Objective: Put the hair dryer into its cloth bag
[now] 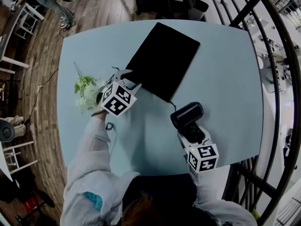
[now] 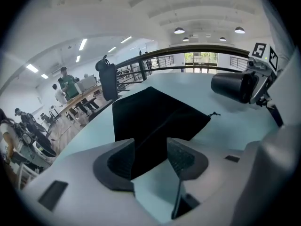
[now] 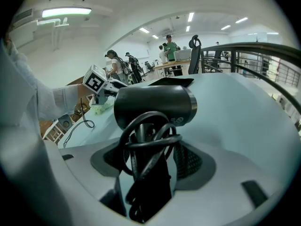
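Head view: left tongs (image 1: 129,79) stand open at the cloth bag's (image 1: 162,60) 8 o'clock corner on the bench (image 1: 225,79); hair dryer (image 1: 187,116) at its 5 o'clock, in the right tongs (image 1: 192,134). Left gripper view: bag corner between the pads, unpinched. Right gripper view: pads clamp the cord-wrapped handle; risk: pinching both cloth layers would keep the mouth shut.

Pale grey sleeves (image 1: 89,147); left claw (image 1: 128,78) carries black-and-white marker cube (image 1: 117,100)

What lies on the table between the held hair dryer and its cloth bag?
Nothing visible: only bare table separates the hair dryer from the cloth bag. The left gripper, jaws open, is at the bag's near corner.
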`<state>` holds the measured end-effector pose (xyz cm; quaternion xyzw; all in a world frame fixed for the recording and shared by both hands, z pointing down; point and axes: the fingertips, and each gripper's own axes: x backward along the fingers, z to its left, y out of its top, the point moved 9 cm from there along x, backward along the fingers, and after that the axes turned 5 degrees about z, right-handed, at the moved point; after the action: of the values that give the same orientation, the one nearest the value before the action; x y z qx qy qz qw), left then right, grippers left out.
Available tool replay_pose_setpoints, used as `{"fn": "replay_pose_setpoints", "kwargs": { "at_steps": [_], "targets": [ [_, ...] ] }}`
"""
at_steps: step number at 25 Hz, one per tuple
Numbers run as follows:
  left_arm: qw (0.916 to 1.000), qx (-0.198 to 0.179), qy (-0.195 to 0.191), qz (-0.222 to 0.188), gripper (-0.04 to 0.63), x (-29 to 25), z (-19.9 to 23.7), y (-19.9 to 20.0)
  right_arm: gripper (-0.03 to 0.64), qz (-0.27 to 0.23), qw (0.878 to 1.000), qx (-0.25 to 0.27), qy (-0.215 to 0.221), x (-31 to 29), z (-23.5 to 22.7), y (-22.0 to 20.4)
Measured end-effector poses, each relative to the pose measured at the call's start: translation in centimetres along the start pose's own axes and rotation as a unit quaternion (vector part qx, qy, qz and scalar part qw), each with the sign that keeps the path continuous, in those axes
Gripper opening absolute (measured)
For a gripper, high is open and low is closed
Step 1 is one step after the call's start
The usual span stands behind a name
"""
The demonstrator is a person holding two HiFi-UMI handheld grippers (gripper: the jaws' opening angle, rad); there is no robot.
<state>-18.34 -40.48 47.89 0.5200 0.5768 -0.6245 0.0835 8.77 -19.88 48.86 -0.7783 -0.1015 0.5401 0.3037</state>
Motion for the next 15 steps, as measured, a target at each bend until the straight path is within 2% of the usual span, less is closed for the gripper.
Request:
{"fn": "replay_pose_setpoints", "kwargs": {
  "at_steps": [8, 13, 15],
  "targets": [
    [0.9971, -0.041, -0.046, 0.045, 0.222, -3.4, 1.2, 0.5, 0.305, 0.020, 1.000, -0.007, 0.017, -0.9, -0.1, 0.6],
    [0.9945, -0.032, -0.074, 0.067, 0.221, -4.8, 1.9, 0.0, 0.305, 0.025, 0.999, 0.002, 0.026, -1.4, 0.0, 0.8],
    [0.9938, -0.029, -0.081, 0.070, 0.196, -4.9, 1.8, 0.0, 0.307, 0.026, 0.999, 0.001, 0.029, -1.6, 0.0, 0.8]
  ]
}}
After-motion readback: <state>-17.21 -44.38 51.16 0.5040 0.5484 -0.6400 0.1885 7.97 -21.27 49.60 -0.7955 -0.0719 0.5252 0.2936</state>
